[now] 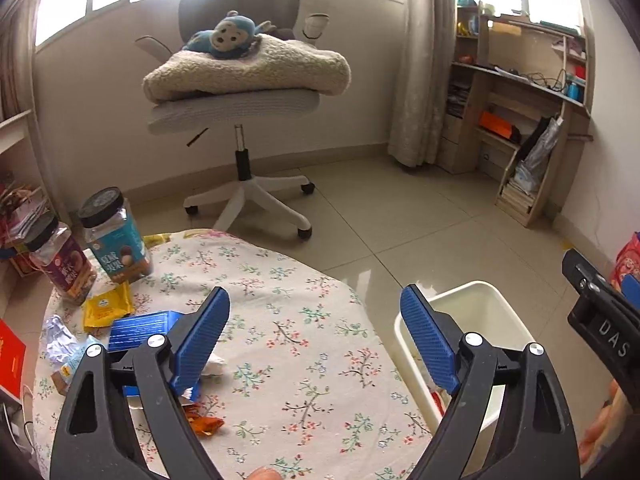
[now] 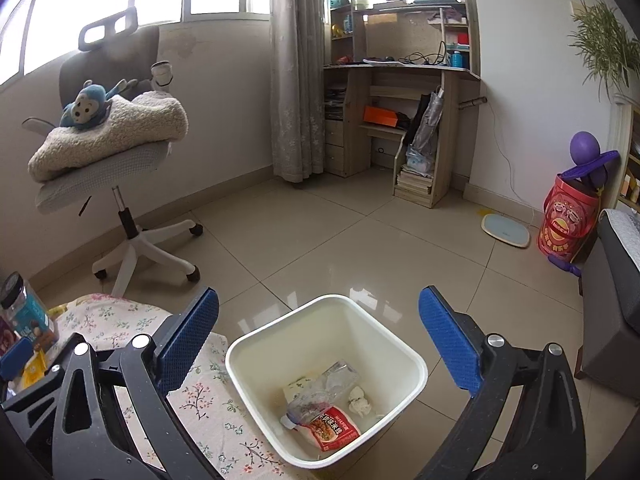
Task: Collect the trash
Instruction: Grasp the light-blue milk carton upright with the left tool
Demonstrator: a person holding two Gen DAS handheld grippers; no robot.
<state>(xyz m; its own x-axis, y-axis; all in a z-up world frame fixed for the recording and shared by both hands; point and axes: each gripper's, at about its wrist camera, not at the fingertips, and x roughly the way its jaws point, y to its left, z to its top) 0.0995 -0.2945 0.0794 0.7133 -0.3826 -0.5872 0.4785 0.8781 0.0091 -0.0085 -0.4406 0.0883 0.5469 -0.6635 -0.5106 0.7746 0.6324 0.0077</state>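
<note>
A white trash bin (image 2: 404, 354) stands on the floor beside the floral-cloth table (image 1: 304, 320); it also shows in the left wrist view (image 1: 486, 300). It holds a red snack packet (image 2: 334, 428), a crushed clear bottle (image 2: 324, 388) and crumpled paper (image 2: 360, 400). My right gripper (image 2: 320, 340) is open and empty above the bin. My left gripper (image 1: 316, 336) is open and empty above the table. Left of it lie a blue box (image 1: 138, 330), a yellow packet (image 1: 106, 308), crumpled foil (image 1: 60, 340) and an orange wrapper (image 1: 206, 424).
Two black-lidded snack jars (image 1: 114, 236) stand at the table's far left. An office chair (image 1: 244, 108) with a blanket and a plush monkey stands on the tiled floor beyond. A wooden desk (image 2: 404, 120), a red tin (image 2: 566, 220) and a floor scale (image 2: 506, 230) are farther off.
</note>
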